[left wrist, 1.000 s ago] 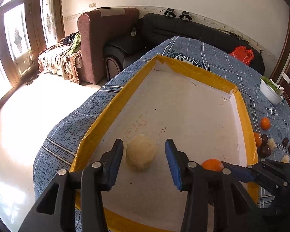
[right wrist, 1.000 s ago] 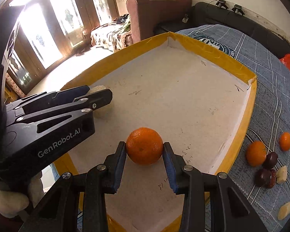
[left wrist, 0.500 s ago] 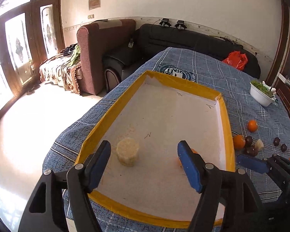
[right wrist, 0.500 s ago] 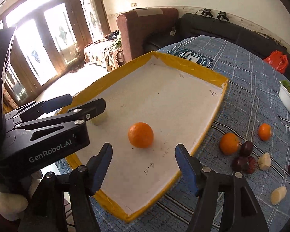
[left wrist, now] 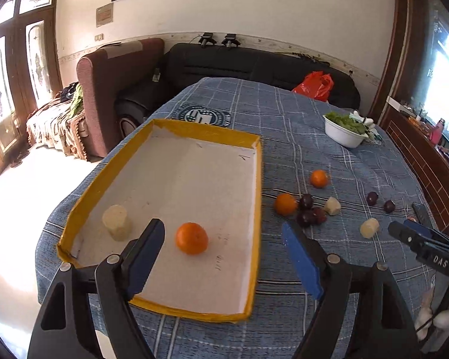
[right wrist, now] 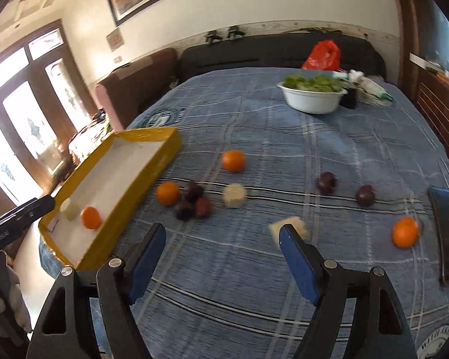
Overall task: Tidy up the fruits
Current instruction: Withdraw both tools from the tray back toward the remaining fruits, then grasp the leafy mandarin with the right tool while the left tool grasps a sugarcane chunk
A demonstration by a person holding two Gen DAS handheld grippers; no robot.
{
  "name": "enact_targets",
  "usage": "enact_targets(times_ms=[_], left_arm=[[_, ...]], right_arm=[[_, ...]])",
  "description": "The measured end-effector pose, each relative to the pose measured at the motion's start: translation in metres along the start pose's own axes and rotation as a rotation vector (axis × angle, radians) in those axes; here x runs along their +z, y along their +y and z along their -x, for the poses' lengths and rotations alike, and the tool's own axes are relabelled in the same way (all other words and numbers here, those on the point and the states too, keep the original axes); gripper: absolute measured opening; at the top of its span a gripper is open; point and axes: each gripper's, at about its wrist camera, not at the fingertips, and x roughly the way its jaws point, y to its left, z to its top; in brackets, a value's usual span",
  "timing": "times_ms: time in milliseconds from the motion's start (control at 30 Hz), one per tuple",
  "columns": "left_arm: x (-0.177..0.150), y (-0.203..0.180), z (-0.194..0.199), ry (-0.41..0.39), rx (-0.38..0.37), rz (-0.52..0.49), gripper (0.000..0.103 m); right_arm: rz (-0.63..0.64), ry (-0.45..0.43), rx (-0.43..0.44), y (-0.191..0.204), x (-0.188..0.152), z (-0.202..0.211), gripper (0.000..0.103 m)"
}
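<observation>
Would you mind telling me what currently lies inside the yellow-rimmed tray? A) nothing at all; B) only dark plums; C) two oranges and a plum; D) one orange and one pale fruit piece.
D: the tray holds just one orange and one pale fruit piece; the plums and the other oranges lie on the cloth outside it.

Right wrist view motion-blurred, pale chunk [right wrist: 287, 228] half behind right gripper's blue finger [right wrist: 296, 266], dark flat object [right wrist: 446, 233] at right edge unclear
</observation>
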Motion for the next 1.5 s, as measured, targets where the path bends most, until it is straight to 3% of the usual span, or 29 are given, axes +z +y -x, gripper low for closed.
enact_targets(times_ms=[100,333,467,733,1300,1367,1433,1500], left_arm=[[-0.007,-0.025,-0.006,0.028,-0.033,-0.059,0.081],[-0.025,-0.068,-0.027,0.107,-0.135,-0.142,0.082],[-0.028,-0.087,-0.035,0.129,-0.186,-0.184,0.081],[-0.025,-0.124,-0.061,0.204,-0.361,-0.208,0.082],[-0.017,-0.229,-0.136,0.211,-0.338,-0.494,0.081],[-0.021,-0.232,-0.141,0.221,-0.334,-0.509,0.072],[-0.024,-0.235,-0.144,0.234,-0.341,-0.516,0.051],[-0.026,-0.236,-0.145,0.247,-0.371,-0.517,0.039]], right_arm=[[-0.091,-0.007,-0.067,-0.048,-0.009,0.014,0.083],[-0.211,-0.026,-0.160,-0.113,-0.021,0.030,0.082],[-0.282,-0.037,-0.185,-0.139,-0.020,0.031,0.082],[-0.313,-0.003,-0.239,-0.162,-0.014,0.008,0.082],[-0.306,0.032,-0.274,-0.171,-0.008,-0.019,0.082],[-0.305,0.031,-0.281,-0.171,-0.008,-0.020,0.082],[-0.305,0.028,-0.286,-0.171,-0.008,-0.021,0.080],[-0.300,0.026,-0.299,-0.171,-0.008,-0.021,0.075]])
